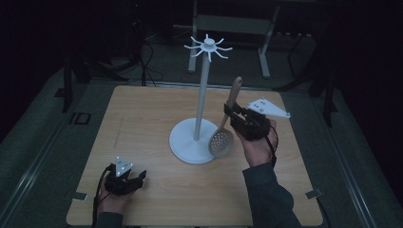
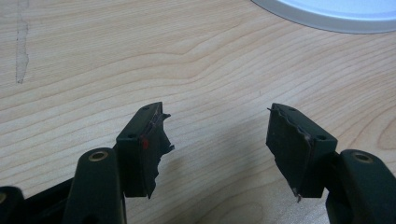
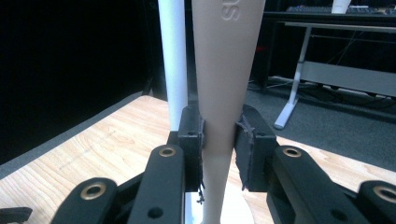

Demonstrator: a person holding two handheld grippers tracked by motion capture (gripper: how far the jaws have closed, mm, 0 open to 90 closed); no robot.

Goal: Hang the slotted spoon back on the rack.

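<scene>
Right gripper [image 1: 236,114]: your jaws clamp the slotted spoon [image 1: 225,130] mid-handle, bowl down beside the white hook stand [image 1: 202,95], above its base. Left gripper [image 1: 138,179]: jaws wide, empty, resting on the table [image 1: 142,118].

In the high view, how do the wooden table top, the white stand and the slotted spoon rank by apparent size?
1. wooden table top
2. white stand
3. slotted spoon, held by the right gripper
</scene>
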